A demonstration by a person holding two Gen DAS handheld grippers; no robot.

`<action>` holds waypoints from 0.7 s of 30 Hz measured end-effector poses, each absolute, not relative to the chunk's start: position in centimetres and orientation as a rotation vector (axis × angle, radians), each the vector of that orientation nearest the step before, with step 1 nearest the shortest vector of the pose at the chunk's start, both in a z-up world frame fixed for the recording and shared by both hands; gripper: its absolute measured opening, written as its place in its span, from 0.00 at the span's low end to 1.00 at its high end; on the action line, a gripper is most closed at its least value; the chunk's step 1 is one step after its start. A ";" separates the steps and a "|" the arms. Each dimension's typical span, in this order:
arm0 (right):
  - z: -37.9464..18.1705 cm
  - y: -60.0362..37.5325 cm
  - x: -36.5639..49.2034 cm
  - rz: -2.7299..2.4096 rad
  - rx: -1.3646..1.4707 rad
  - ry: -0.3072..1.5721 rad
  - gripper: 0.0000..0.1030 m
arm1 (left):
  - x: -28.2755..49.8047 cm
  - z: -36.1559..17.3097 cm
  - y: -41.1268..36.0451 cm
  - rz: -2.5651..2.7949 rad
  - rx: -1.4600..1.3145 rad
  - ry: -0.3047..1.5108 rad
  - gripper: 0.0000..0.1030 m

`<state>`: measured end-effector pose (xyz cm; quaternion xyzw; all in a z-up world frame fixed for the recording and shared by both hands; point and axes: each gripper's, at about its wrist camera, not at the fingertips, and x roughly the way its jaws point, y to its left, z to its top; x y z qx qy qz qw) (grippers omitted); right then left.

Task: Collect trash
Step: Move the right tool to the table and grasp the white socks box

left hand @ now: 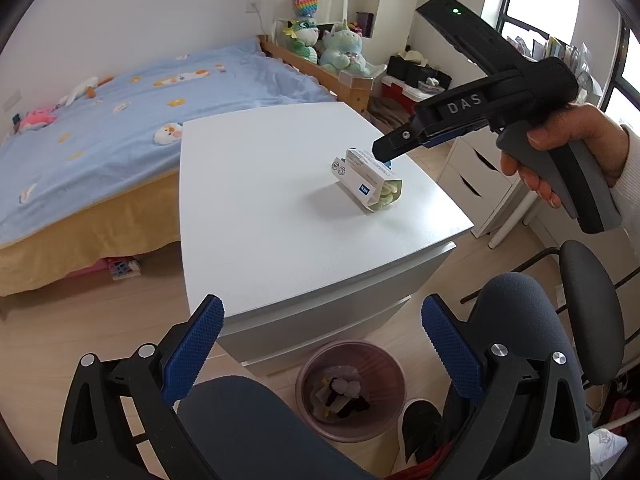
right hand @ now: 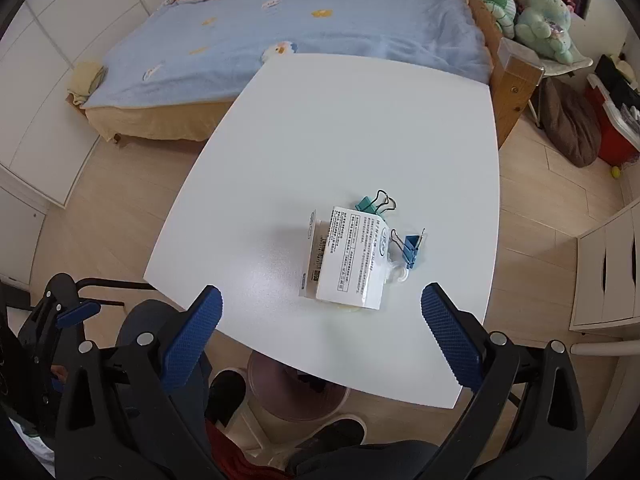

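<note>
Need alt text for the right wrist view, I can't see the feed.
The open right gripper hovers over a white table, above a white printed packet. A teal binder clip and a blue binder clip lie beside the packet. A bin shows under the table's near edge, a bed behind.

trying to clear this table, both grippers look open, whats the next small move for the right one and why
Probably lower the right gripper straight onto the small printed box and close on it. Its jaws stand wide open above the box, which lies on the white table with two binder clips beside it, and the trash bin waits below the table edge.
</note>
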<state>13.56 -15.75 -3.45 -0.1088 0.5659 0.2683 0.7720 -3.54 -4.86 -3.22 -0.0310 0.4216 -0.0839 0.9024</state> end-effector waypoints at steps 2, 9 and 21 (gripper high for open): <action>-4.1 -15.0 14.6 0.582 -0.256 1.267 0.95 | -3.5 -3.3 -4.8 -0.173 -0.068 0.871 0.93; -6.4 -13.3 17.4 0.557 -0.263 1.404 0.95 | -3.5 -3.6 -4.4 -0.166 -0.084 0.872 0.93; -8.4 -12.4 18.6 0.549 -0.210 1.501 0.85 | -3.5 -4.1 -3.6 -0.148 -0.105 0.873 0.93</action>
